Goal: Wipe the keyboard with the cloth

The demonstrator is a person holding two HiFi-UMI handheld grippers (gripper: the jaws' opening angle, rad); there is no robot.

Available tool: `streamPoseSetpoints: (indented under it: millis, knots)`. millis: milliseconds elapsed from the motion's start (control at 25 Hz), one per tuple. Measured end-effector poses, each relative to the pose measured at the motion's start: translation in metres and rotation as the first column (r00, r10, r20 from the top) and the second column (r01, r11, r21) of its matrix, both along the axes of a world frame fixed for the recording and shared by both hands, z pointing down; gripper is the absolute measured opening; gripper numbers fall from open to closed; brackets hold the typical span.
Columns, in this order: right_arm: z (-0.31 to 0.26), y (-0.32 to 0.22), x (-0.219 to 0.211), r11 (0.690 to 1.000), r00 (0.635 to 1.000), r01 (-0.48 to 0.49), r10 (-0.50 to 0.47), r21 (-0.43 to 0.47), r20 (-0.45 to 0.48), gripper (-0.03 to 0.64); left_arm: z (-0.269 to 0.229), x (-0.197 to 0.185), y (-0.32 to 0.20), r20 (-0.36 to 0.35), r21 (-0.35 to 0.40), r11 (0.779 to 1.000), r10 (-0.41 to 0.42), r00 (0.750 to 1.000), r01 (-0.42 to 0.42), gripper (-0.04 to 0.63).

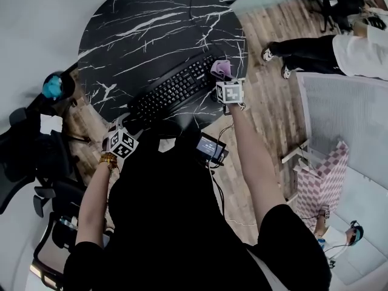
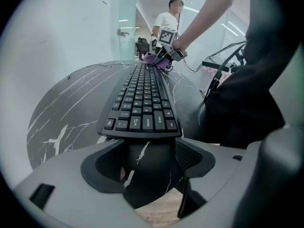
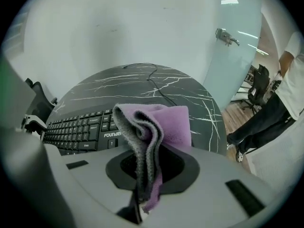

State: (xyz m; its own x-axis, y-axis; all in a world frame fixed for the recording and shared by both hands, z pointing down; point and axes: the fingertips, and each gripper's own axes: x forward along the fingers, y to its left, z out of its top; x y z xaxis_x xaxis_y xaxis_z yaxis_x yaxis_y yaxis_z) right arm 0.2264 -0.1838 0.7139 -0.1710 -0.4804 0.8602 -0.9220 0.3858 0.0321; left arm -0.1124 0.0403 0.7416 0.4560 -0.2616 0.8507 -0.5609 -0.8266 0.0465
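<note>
The cloth (image 3: 159, 125), soft, purple and bunched, is clamped at its lower end by the right gripper (image 3: 147, 175), over the right end of the keyboard (image 1: 173, 91) near the tabletop's (image 1: 139, 35) right edge. It looks light and floppy, so holding it low should leave a loose fold for wiping. The left gripper (image 2: 149, 163), jaws apart and empty, sits at the keyboard's left end.
</note>
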Motion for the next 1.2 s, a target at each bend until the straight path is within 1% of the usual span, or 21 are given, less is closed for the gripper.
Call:
streamPoseSetpoints:
  millis: [120, 280, 400, 560, 640, 840, 960, 1080, 1200]
  knots:
    - [0.001, 0.004, -0.004, 1.0, 1.0, -0.011, 0.011, -0.008, 0.003, 0.058, 0.0, 0.001, -0.001, -0.005, 0.003, 1.0, 0.001, 1.0, -0.001, 0.319]
    - [-0.001, 0.013, -0.019, 1.0, 1.0, 0.003, -0.003, -0.016, 0.018, 0.058, 0.0, 0.0, 0.0, -0.006, 0.003, 1.0, 0.002, 1.0, -0.002, 0.319]
    - [0.0, 0.019, -0.026, 1.0, 1.0, 0.013, -0.013, -0.007, -0.004, 0.057, 0.0, 0.002, -0.001, -0.008, 0.004, 1.0, 0.001, 1.0, -0.001, 0.319]
    - [0.001, 0.026, -0.034, 1.0, 1.0, -0.03, 0.03, 0.003, 0.003, 0.055, 0.001, 0.001, 0.0, -0.014, 0.009, 1.0, 0.001, 1.0, -0.001, 0.319]
    - [0.001, 0.029, -0.038, 0.999, 0.999, -0.034, 0.034, -0.004, 0.01, 0.057, 0.0, 0.001, -0.001, -0.016, 0.012, 1.0, 0.002, 1.0, -0.002, 0.319]
    - [0.002, 0.037, -0.051, 0.999, 0.999, -0.028, 0.028, -0.015, 0.033, 0.055, 0.0, 0.002, -0.001, -0.019, 0.013, 1.0, 0.003, 1.0, -0.003, 0.319]
    - [0.003, 0.041, -0.056, 1.0, 0.999, -0.024, 0.024, -0.014, 0.022, 0.057, 0.0, 0.002, -0.001, -0.022, 0.014, 1.0, 0.002, 1.0, -0.002, 0.319]
    - [0.005, 0.046, -0.063, 1.0, 1.0, 0.011, -0.011, 0.002, -0.012, 0.055, 0.0, 0.001, -0.001, -0.023, 0.018, 1.0, 0.005, 1.0, -0.004, 0.319]
    - [0.005, 0.051, -0.072, 1.0, 1.0, 0.018, -0.018, 0.001, -0.008, 0.056, 0.0, 0.002, -0.001, -0.027, 0.021, 1.0, 0.004, 1.0, -0.004, 0.319]
